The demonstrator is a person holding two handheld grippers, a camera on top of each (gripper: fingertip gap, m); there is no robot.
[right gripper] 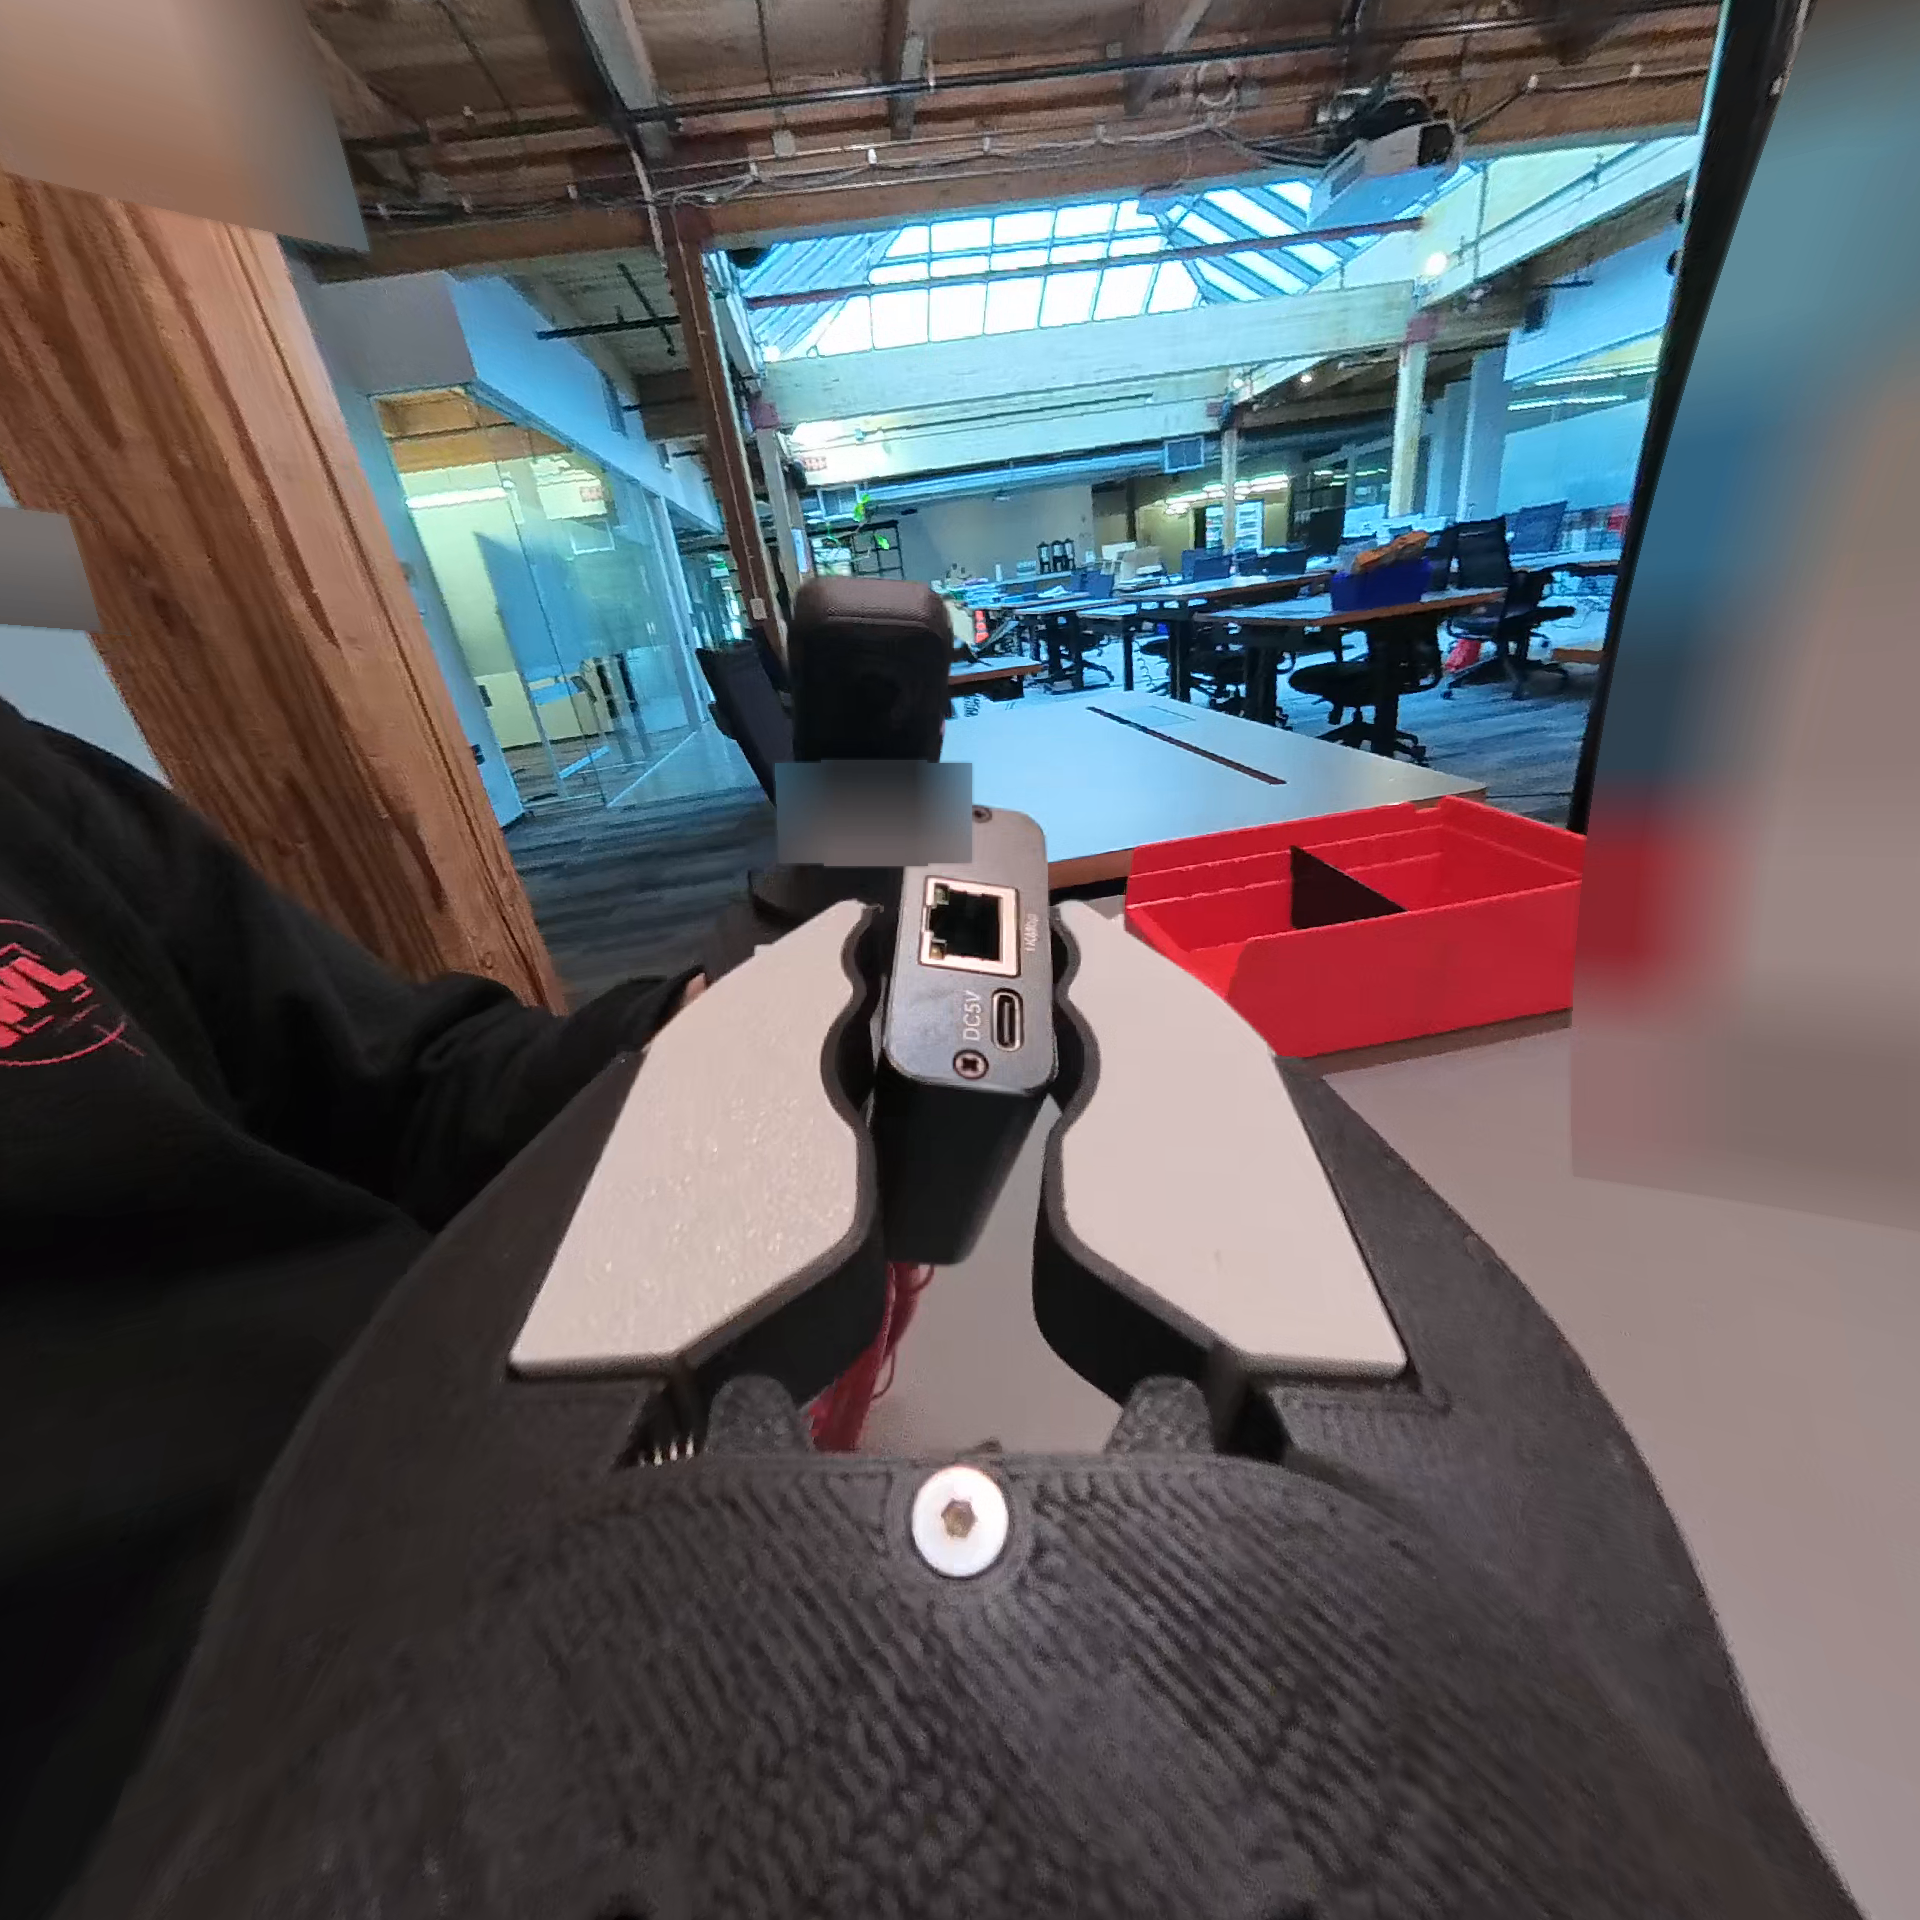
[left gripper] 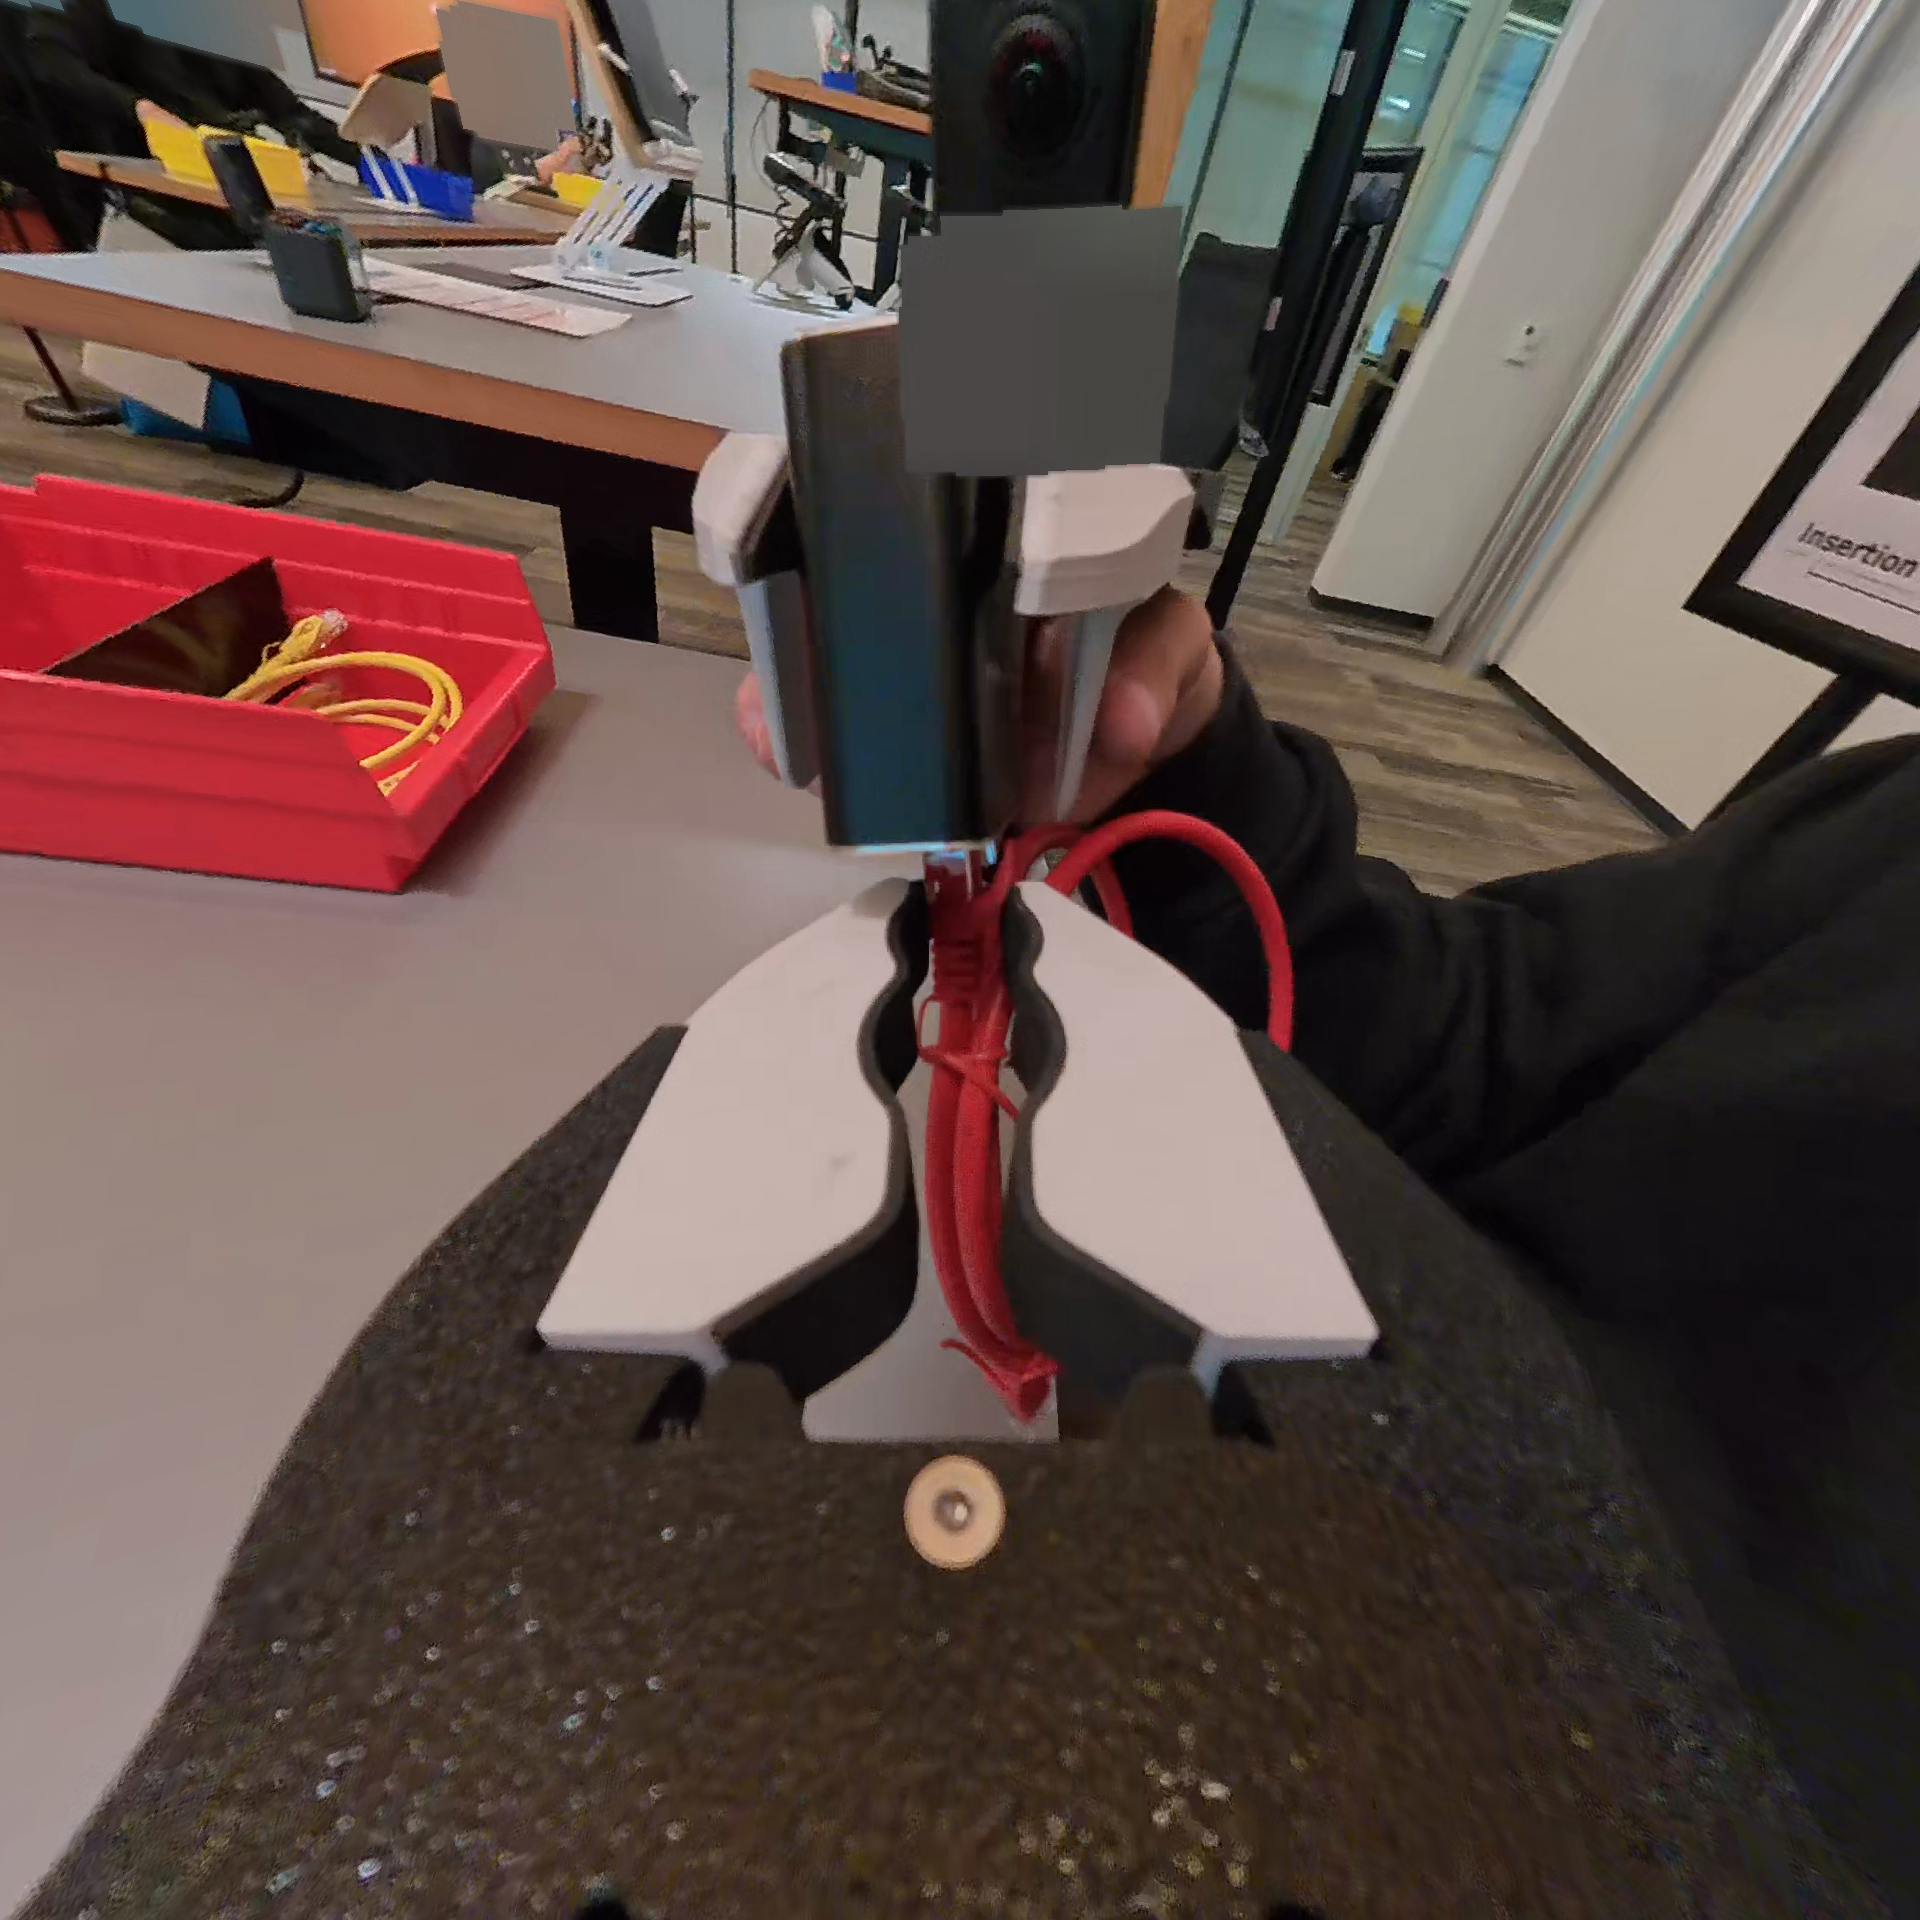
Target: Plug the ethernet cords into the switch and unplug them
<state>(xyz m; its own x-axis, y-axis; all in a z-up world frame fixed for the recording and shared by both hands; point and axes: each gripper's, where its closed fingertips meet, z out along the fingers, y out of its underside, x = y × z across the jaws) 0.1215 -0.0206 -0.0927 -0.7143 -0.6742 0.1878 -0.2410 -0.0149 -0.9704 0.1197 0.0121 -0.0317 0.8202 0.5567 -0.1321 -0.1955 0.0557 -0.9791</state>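
The left hand-held gripper (left gripper: pixel 961 935) pinches a bundled red cord (left gripper: pixel 966 1143), its plug at the switch (left gripper: pixel 894 623). The right hand-held gripper (right gripper: pixel 961 997) clamps the switch (right gripper: pixel 961 1039) above the table (left gripper: pixel 260 1039). Yellow cords (left gripper: pixel 364 696) wait in a red bin (left gripper: pixel 260 790); most plugging and unplugging likely remains.

A bright red ethernet cord (left gripper: pixel 961 1091), bound with a red tie, is seen between the pale grey fingers (left gripper: pixel 748 1164) of the left gripper (left gripper: pixel 961 914), whose body is speckled black foam-like plastic. The switch (right gripper: pixel 961 1049) is shown as matt black with a silver-rimmed port and light grey lettering. The right gripper (right gripper: pixel 961 935) is faced with light grey plates on a ridged black body. A red bin (left gripper: pixel 260 717) with a black divider is seen holding coiled yellow cords (left gripper: pixel 358 696). The table (left gripper: pixel 260 1039) is plain grey. A black sleeve (left gripper: pixel 1558 1039) is visible.
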